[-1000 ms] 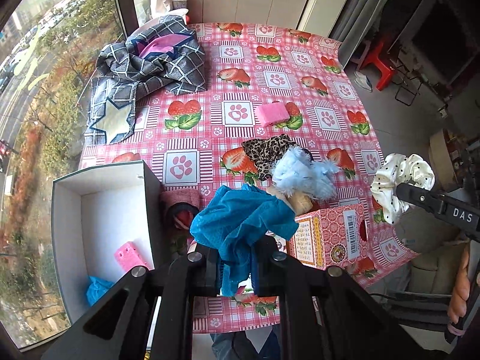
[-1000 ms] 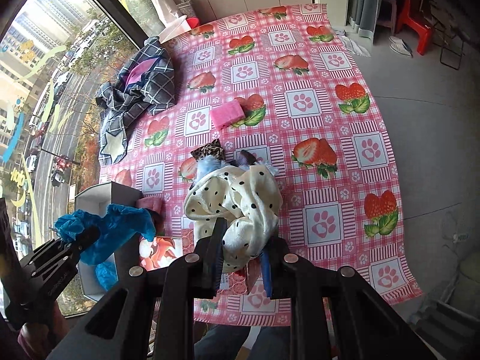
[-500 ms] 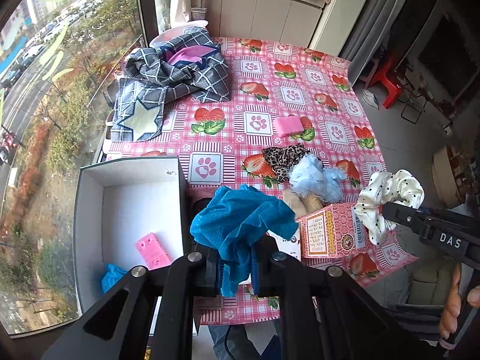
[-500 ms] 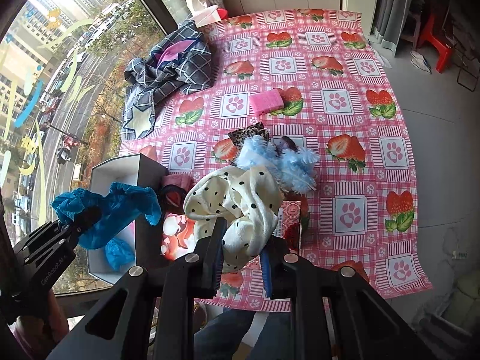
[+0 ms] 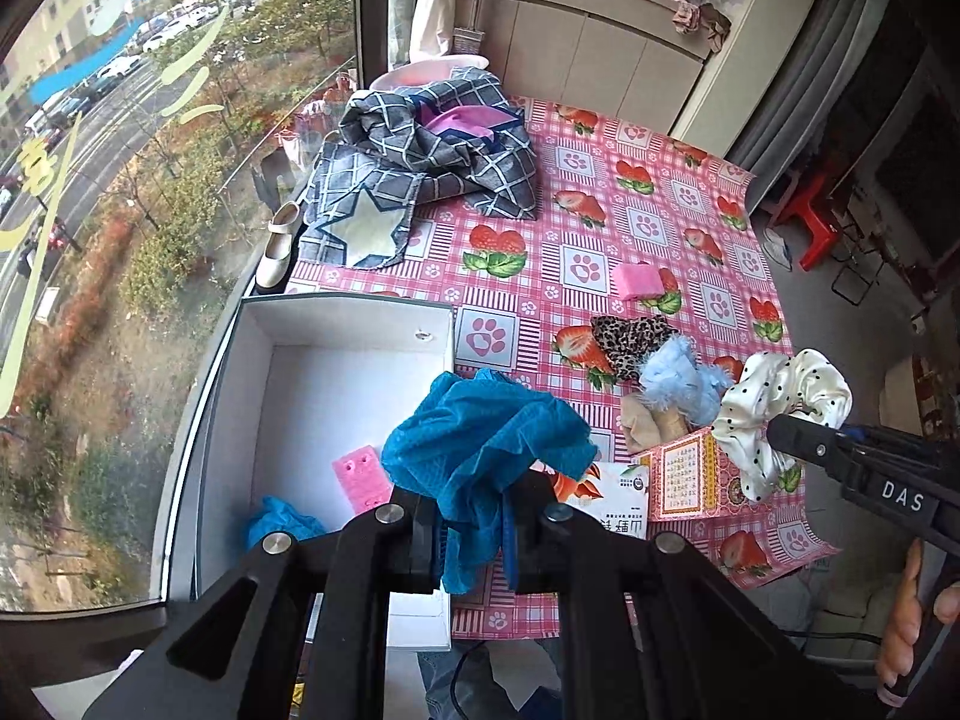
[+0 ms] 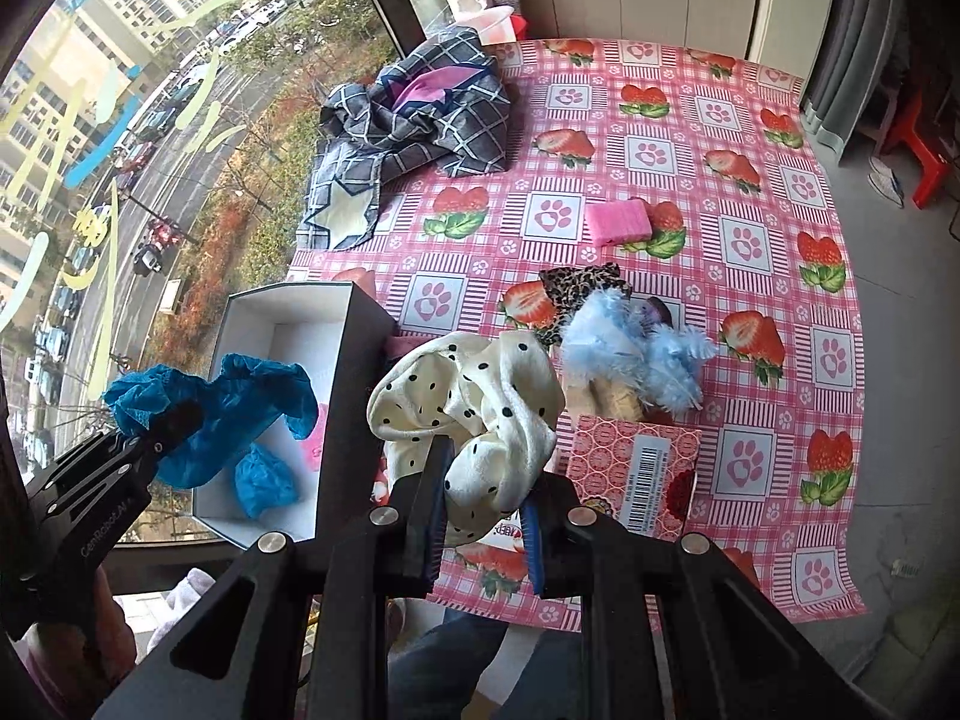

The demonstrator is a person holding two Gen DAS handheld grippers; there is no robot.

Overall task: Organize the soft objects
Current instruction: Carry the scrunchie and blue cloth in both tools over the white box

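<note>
Carrying step: left claw (image 5: 474, 540) clamped on blue mesh cloth (image 5: 486, 438) above the white box (image 5: 264, 324); right claw (image 6: 486, 516) gripping dotted scrunchie (image 6: 474, 396) beside the box. Next: release over the box.

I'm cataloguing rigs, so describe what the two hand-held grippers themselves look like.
Both are matte black, angular frames with silver round bolt heads. The left hand-held gripper has black fingers with blue pads; its side carries white "CenRobot.AI" lettering. The right hand-held gripper matches, with blue-edged pads and white "DAS" lettering. No cables are clearly visible.
</note>
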